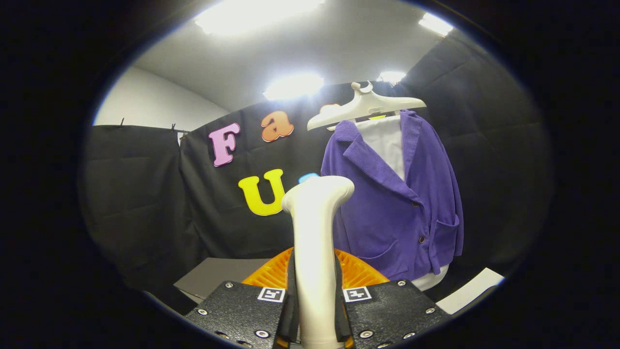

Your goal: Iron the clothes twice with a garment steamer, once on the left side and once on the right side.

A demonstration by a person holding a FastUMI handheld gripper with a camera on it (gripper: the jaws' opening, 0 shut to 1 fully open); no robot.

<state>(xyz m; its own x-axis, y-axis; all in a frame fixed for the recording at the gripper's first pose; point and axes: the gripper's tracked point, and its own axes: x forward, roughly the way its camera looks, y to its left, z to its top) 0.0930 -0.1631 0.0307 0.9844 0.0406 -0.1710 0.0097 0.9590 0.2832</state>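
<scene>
I am holding the steamer (315,232) in the gripper (316,310): both fingers are pressing on its pale handle from either side, and the handle is standing upright between them, its head bending toward the jacket (397,203). The purple jacket is hanging beyond the fingers on a white hanger (365,104), over a white form that is showing at the collar and below the hem. Its front is facing me, buttoned, with a pocket on each side. The steamer head is sitting near the jacket's edge; I cannot tell whether they are touching. An orange ribbed part (356,271) is showing just behind the handle, low down, and a grey box (213,278) is lying beside it.
</scene>
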